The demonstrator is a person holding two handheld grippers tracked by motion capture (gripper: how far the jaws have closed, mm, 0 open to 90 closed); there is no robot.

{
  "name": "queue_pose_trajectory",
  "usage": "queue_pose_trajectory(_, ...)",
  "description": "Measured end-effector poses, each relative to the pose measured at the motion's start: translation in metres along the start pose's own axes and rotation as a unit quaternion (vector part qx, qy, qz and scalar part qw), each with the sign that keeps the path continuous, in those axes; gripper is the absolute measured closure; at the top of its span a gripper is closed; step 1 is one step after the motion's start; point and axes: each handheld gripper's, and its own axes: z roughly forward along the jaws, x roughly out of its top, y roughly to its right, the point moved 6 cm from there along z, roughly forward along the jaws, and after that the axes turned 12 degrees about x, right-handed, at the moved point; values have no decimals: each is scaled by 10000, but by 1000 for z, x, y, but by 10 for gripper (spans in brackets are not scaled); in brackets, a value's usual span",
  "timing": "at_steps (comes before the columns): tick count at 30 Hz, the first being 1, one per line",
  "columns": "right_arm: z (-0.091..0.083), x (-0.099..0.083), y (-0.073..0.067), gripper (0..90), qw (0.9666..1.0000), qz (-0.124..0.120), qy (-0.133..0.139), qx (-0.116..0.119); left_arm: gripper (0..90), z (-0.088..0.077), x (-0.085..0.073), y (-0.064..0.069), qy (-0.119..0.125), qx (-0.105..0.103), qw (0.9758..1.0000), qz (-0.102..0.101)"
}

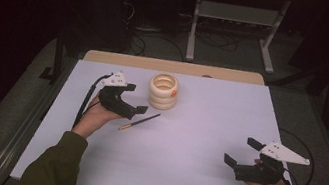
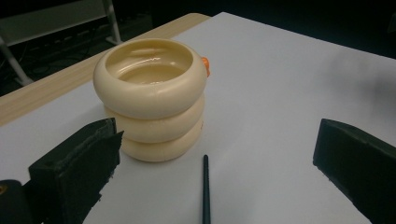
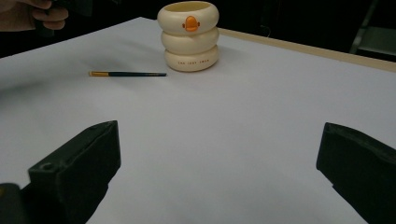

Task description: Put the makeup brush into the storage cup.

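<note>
A cream cup shaped like three stacked rings [image 1: 163, 92] [image 2: 152, 95] [image 3: 189, 35], with an orange duck bill on its side, stands upright at the back middle of the white table [image 1: 194, 143]. A dark pencil with a golden end [image 1: 139, 122] [image 2: 205, 189] [image 3: 127, 73] lies flat in front of the cup, to its left. My left gripper [image 1: 134, 105] [image 2: 212, 175] hovers open just left of the cup, over the pencil's near end, holding nothing. At the front right my right gripper [image 1: 240, 151] [image 3: 217, 175] is open and empty, far from both objects.
The table's wooden back edge [image 1: 172, 66] runs behind the cup. Beyond it stand the legs of a grey metal frame [image 1: 234, 28] and cables on the dark floor. A cable [image 1: 303, 146] trails from the right gripper near the table's right edge.
</note>
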Motion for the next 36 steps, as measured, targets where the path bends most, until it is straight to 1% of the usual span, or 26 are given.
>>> queue_pose_trajectory(2, 0, 0, 0, 0, 10000, 12, 9, 2, 0, 4, 1, 0, -19, -14, 10000, 4)
queue_pose_trajectory(8, 0, -1, 1, 0, 10000, 9, 5, 2, 0, 8, 1, 0, -22, 3, 10000, -10)
queue_pose_trajectory(14, 0, 0, 1, 0, 10000, 3, 11, 7, 0, 12, 4, -1, -63, -2, 10000, 21)
queue_pose_trajectory(17, -1, 0, 1, 0, 10000, 15, 16, 4, 0, 14, 8, 0, -92, -12, 9999, 87)
queue_pose_trajectory(18, -1, 0, 1, 0, 10000, 16, 17, 6, 0, 15, 10, 0, -84, -12, 9999, 62)
queue_pose_trajectory(21, -1, 0, 1, 0, 10000, 15, 25, 4, 0, 16, 11, 1, -87, -25, 9999, 89)
queue_pose_trajectory(23, -2, 0, 2, 0, 10000, 29, 36, -3, 0, 18, 13, 1, -156, -34, 9997, 170)
queue_pose_trajectory(27, -2, 0, 2, 0, 10000, 32, 57, 3, 0, 21, 15, 3, -258, -43, 9993, 254)
queue_pose_trajectory(29, -3, 0, 2, 0, 10000, 46, 48, 1, 0, 22, 16, 2, -266, -42, 9992, 287)
queue_pose_trajectory(30, -3, -1, 2, 0, 10000, 47, 48, 2, 0, 22, 16, 2, -287, -36, 9992, 264)
queue_pose_trajectory(31, -3, -1, 2, 0, 10000, 45, 51, 0, 0, 22, 16, 1, -333, -24, 9990, 301)
queue_pose_trajectory(32, -2, -1, 2, 0, 10000, 43, 47, 2, 0, 23, 16, 2, -353, -25, 9991, 245)
queue_pose_trajectory(33, -2, -1, 2, 0, 10000, 45, 48, 5, 0, 23, 16, 1, -384, -19, 9988, 309)
queue_pose_trajectory(36, -2, -1, 2, 0, 10000, 51, 43, 8, 0, 24, 16, 1, -434, -19, 9986, 313)
